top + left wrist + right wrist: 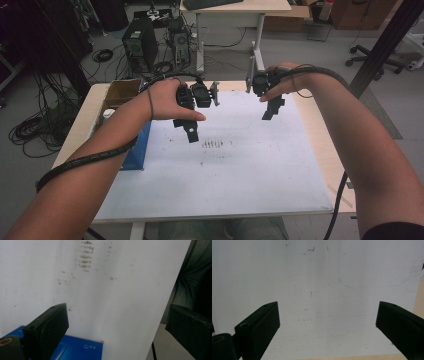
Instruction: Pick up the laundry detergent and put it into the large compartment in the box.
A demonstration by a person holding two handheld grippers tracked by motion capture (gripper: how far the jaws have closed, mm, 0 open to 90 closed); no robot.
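Only legible text: small white print on the blue box [75, 348] in the left gripper view, seen upside down, looks like "5.0" plus a couple of characters too small to read. Same blue box [136, 150] in the high view, no print resolvable there. White sheet [317, 277] on the surface carries smudges and faint pen outlines, no letters or numbers.

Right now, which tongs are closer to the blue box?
Left. The left tongs hang over the white sheet just beside the blue box at the table's left edge; the right tongs are across the sheet, well away.
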